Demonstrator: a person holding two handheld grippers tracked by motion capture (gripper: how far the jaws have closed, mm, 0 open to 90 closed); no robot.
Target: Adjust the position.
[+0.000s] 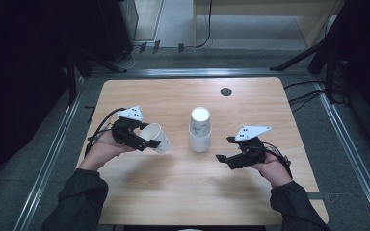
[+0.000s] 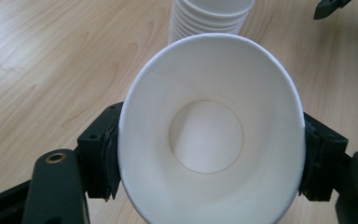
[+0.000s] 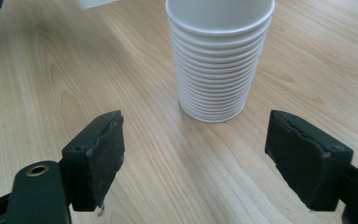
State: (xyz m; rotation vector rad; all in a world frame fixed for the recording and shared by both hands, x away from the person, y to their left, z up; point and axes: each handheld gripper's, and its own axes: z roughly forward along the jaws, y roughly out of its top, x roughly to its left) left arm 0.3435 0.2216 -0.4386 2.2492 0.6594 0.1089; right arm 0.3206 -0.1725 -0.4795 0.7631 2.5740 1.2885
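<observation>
Held nearest the lens, one paper cup [image 2: 212, 135] lies on its side, mouth toward the camera, pinched across its wall by the left hand-held gripper [image 1: 142, 139], above the bench [image 1: 149, 192] toward its left edge. Squeeze no harder: its rim already looks oval. Midway across the bench stands the cup stack [image 3: 219, 60], upright. Just beside it to the right, the right hand-held gripper [image 3: 205, 158] gapes wide and empty, facing it. Steady the stack low down first.
</observation>
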